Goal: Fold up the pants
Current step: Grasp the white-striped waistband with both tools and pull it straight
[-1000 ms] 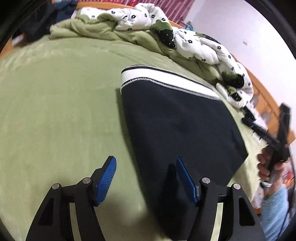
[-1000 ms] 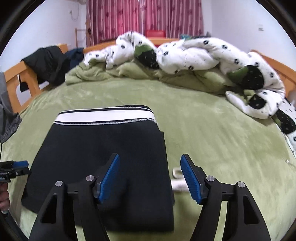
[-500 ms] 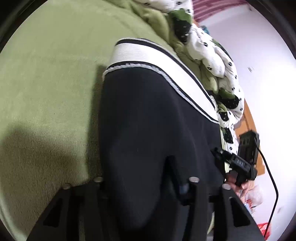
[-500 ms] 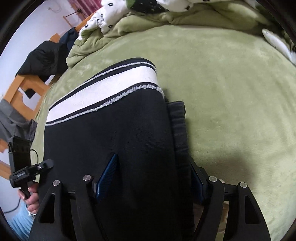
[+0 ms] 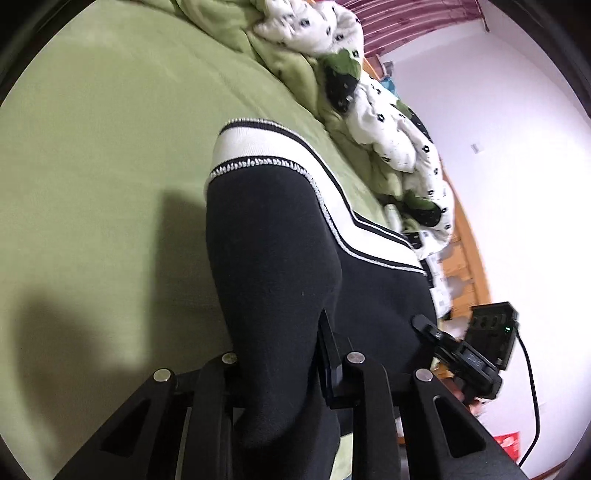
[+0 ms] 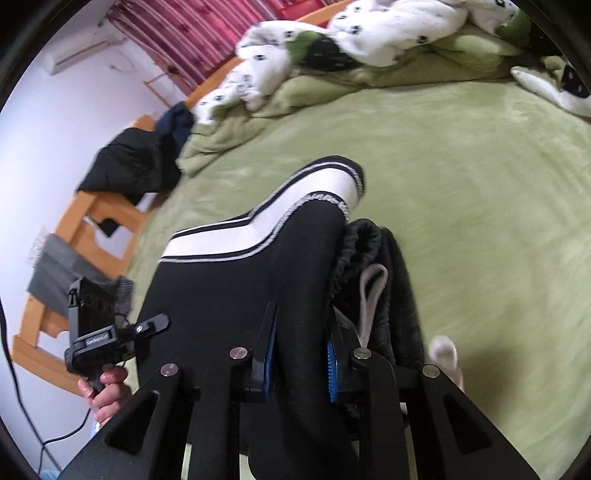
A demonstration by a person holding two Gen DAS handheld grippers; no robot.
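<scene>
Pants now lifted off green bedspread

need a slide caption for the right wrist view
Right gripper clamps the near edge of the folded black pants on a green bedspread.

Green bed, black pants, crumpled floral quilt

Each wrist view looks forward along its own fingers, pressed close against the black pants over the green bed. Both share the pants' white waistband toward 12 o'clock, and each catches the opposite gripper: at 4 o'clock in the left view, 8 o'clock in the right.
</scene>
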